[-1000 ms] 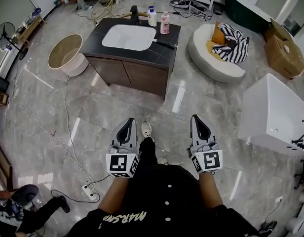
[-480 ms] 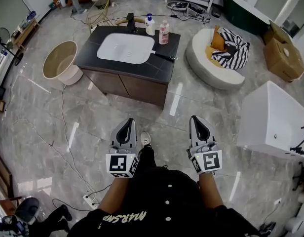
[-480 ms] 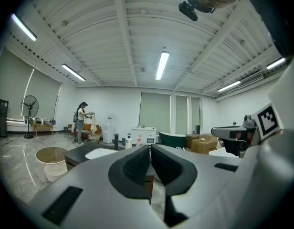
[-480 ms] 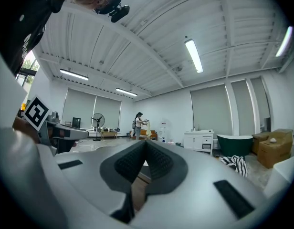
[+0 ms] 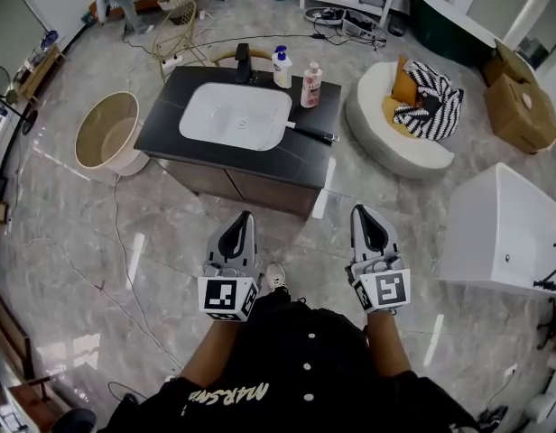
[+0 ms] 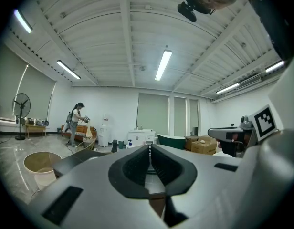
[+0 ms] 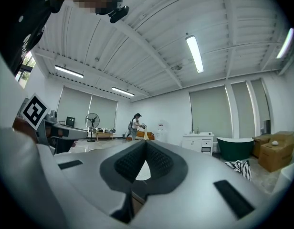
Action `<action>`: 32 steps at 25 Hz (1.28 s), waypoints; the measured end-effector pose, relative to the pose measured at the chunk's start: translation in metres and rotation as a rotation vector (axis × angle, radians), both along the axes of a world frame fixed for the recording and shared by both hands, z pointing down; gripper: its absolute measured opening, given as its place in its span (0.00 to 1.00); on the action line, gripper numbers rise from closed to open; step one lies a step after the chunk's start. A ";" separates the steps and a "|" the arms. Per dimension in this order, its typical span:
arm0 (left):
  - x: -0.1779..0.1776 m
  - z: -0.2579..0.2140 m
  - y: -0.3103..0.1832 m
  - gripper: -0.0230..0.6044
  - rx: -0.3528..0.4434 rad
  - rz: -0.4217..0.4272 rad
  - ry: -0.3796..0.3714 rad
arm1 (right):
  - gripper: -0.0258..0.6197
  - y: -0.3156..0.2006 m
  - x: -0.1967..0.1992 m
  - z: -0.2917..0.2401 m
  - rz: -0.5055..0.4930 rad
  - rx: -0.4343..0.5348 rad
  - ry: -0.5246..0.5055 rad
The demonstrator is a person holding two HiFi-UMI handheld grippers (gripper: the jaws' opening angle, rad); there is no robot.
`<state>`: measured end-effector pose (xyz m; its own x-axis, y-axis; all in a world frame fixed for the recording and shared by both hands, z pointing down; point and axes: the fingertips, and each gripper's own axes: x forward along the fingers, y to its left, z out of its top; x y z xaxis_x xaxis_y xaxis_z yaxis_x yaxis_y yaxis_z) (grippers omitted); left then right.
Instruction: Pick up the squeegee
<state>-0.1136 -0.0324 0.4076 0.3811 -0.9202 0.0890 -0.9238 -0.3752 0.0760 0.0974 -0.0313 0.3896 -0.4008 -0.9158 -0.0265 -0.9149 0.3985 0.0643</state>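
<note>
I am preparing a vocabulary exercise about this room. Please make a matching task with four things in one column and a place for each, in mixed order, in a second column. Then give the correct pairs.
Things
1. squeegee
2. round tub
3. striped cloth
4. pump bottle

Places
A. on the floor, left of the cabinet in the head view
B. on the round white seat
C. lying on the dark counter, right of the basin
D. standing at the back of the counter, beside the tap

Pairs: 1-C, 2-A, 3-B, 4-D

Head view looks steeply down on the black-topped wooden vanity (image 5: 307,157); both gripper views face level toward the far white cabinet (image 7: 198,143).
</note>
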 end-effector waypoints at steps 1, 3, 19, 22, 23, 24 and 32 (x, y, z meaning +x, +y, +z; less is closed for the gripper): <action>-0.004 0.000 -0.011 0.07 0.001 0.001 0.000 | 0.03 -0.011 -0.005 0.001 0.001 0.001 0.001; -0.013 0.000 -0.031 0.07 0.001 0.004 0.001 | 0.03 -0.033 -0.014 0.001 0.003 0.002 0.005; -0.020 0.020 -0.129 0.07 -0.051 0.033 0.002 | 0.03 -0.128 -0.027 0.013 0.014 -0.036 0.022; -0.009 0.021 -0.153 0.07 -0.052 0.023 0.005 | 0.03 -0.155 -0.017 0.015 0.005 -0.035 0.022; -0.004 0.020 -0.161 0.07 -0.051 0.020 0.008 | 0.04 -0.163 -0.013 0.015 0.001 -0.034 0.022; 0.000 0.019 -0.168 0.07 -0.047 0.019 0.007 | 0.03 -0.172 -0.009 0.015 -0.004 -0.031 0.021; 0.026 0.011 -0.229 0.07 -0.027 -0.011 -0.001 | 0.03 -0.235 0.017 0.009 -0.043 -0.012 0.036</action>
<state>-0.0875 -0.2616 0.4184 0.3712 -0.9215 0.1144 -0.9278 -0.3632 0.0856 0.1139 -0.2660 0.3985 -0.4403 -0.8979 0.0000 -0.8940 0.4384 0.0921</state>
